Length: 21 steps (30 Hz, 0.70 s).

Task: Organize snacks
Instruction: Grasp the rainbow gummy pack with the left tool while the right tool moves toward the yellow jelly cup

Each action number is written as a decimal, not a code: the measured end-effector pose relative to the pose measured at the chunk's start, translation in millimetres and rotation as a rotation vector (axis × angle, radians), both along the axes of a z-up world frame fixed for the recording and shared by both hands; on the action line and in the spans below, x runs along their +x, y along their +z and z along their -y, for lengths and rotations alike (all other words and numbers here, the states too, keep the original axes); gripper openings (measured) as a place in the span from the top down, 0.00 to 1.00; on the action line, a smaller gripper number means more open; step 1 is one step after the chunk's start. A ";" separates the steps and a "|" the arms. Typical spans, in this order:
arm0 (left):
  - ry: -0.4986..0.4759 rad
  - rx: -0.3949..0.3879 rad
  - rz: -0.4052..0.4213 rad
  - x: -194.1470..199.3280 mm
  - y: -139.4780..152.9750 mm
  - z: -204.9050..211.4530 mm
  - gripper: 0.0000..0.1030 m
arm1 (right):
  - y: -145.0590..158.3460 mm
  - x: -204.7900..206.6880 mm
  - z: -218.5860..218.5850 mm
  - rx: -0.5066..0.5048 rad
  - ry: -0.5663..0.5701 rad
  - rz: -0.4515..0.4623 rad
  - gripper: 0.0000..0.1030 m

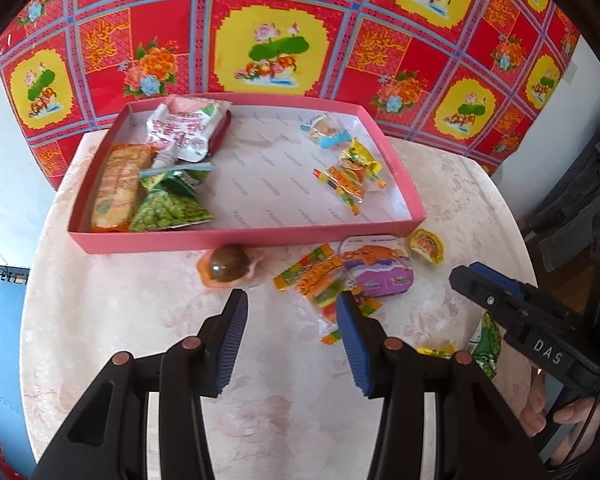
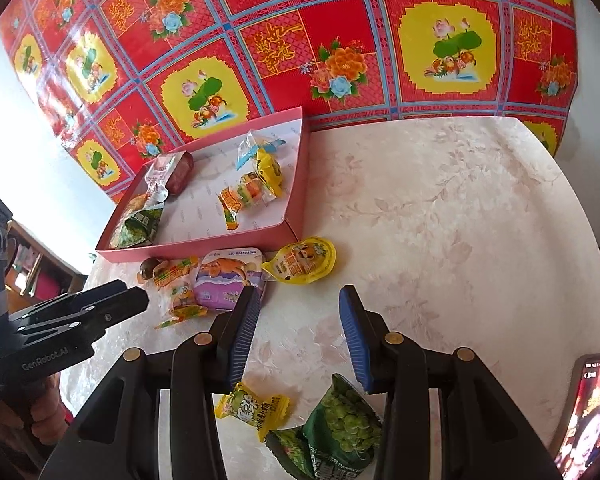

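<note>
Surface: a round table [image 2: 440, 208] under a pale cream floral cloth is filling both views. Behind it, from 10 to 2 o'clock, a red, yellow and blue floral sheet [image 1: 260, 20] is hanging against a white wall. A phone [image 2: 592, 404] is lying lit at 4 o'clock in the right wrist view.

Pink tray [image 1: 236, 238]: sitting at 12 o'clock in the left wrist view, and holding a green pea packet [image 1: 172, 208], a white pouch [image 1: 184, 128] and a burger gummy packet [image 1: 346, 182].

Loose snacks on the cloth: a brown jelly cup [image 1: 225, 268] is touching the tray's near wall; a purple dolphin cup [image 1: 380, 272] and a yellow tiger cup [image 2: 302, 262] are lying just beside the tray. A yellow candy [image 2: 254, 406] and a green grape bag [image 2: 342, 428] are lying under the right tongs.

Left gripper [image 1: 292, 332]: fingers are spread wide, grasping nothing, hovering over the cloth.

Right gripper [image 2: 298, 334]: fingers are likewise spread, grasping nothing.
</note>
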State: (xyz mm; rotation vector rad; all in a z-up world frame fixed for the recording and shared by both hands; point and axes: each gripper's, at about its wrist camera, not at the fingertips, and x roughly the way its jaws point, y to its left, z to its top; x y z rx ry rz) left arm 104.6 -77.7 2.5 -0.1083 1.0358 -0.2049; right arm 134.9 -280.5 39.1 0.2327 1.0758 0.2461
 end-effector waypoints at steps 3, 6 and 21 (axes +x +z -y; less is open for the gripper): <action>-0.006 -0.007 -0.010 2.2 -3.5 6.4 0.53 | -1.7 -0.7 1.4 0.004 0.003 -0.004 0.59; -0.008 -0.013 -0.014 7.1 -6.8 11.5 0.53 | -3.3 -1.6 3.2 0.007 0.004 -0.006 0.59; -0.004 0.012 -0.018 21.6 -20.4 21.2 0.52 | -10.1 0.2 11.6 0.044 -0.007 -0.017 0.59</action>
